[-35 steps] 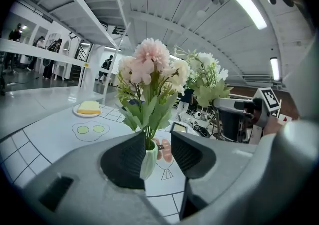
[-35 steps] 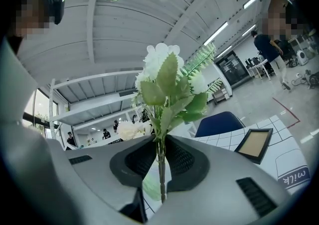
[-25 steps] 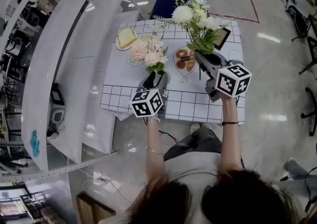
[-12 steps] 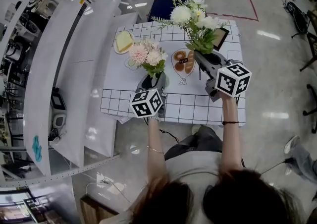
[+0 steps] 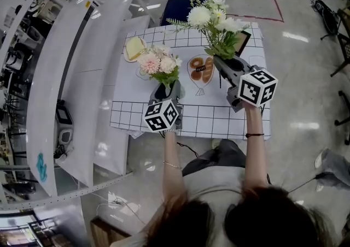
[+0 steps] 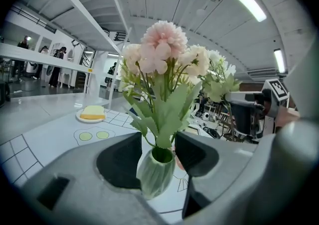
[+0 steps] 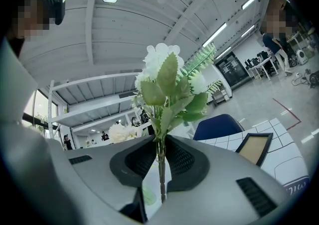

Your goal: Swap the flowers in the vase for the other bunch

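Note:
A pale green ribbed vase (image 6: 155, 173) with a bunch of pink flowers (image 5: 158, 64) stands upright between the jaws of my left gripper (image 5: 165, 88), which is shut on the vase over the table's near left part. In the left gripper view (image 6: 158, 152) the pads press the vase on both sides just under its rim. My right gripper (image 5: 221, 65) is shut on the thin stems (image 7: 160, 169) of a white bunch with green leaves (image 5: 214, 19), held upright above the table's right side. In the head view the pink blooms hide the vase.
The table has a white cloth with a black grid (image 5: 219, 115). On it are a plate with a yellow cake (image 5: 134, 49), a plate of pastries (image 5: 201, 70) and a small picture frame (image 5: 243, 42). A blue chair (image 5: 183, 5) stands behind it and white shelves (image 5: 71, 76) run along the left.
The head camera has shifted a little. My left gripper has tipped slightly with the vase and pink flowers. My right gripper and the white bunch have stayed where they were.

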Available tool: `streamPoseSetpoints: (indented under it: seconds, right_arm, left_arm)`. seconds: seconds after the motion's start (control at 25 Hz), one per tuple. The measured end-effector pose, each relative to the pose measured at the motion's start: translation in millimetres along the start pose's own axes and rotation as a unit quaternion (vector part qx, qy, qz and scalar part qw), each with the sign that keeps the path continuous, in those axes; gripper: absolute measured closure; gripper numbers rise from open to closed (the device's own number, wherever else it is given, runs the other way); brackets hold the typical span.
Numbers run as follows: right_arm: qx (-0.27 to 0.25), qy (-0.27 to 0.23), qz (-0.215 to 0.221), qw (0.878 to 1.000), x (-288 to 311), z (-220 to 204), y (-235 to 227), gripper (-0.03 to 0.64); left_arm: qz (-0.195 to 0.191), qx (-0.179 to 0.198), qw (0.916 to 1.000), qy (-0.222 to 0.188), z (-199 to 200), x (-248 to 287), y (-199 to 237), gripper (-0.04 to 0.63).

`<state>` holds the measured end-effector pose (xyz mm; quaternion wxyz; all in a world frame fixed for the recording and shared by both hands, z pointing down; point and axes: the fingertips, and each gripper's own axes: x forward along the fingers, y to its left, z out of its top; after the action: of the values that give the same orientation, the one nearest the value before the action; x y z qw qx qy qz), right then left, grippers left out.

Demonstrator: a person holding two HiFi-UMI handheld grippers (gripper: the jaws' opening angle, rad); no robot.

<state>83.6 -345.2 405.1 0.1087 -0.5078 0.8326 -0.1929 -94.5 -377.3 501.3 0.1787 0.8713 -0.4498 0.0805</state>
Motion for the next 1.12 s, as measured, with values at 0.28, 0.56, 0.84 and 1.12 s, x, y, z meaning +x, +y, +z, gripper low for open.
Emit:
streamPoseSetpoints:
  seconds: [0.28, 0.56, 0.84, 1.12]
  right_arm:
    - [0.001, 0.003, 0.004, 1.0, 0.8, 1.4, -2.2, 0.565]
    - [-0.002, 0.005, 0.009, 1.0, 1.3, 2.2, -1.8, 0.565]
    - [-0.006, 0.004, 0.01, 1.0, -0.2, 3.9, -1.5, 0.565]
    - [-0.005, 0.004, 0.015, 1.0, -2.1, 6.0, -1.2, 0.565]
  left_arm:
    - [0.006, 0.006, 1.0, 0.001, 1.0, 2.9, -2.1, 0.397]
    - [0.003, 0.022, 0.9998, 0.003, 2.2, 3.6, -4.7, 0.448]
    - [0.001, 0.023, 0.9997, -0.005, 1.8, 3.7, -4.5, 0.479]
    - [0.0, 0.033, 0.9994, -0.007, 6.1, 2.2, -7.2, 0.5]
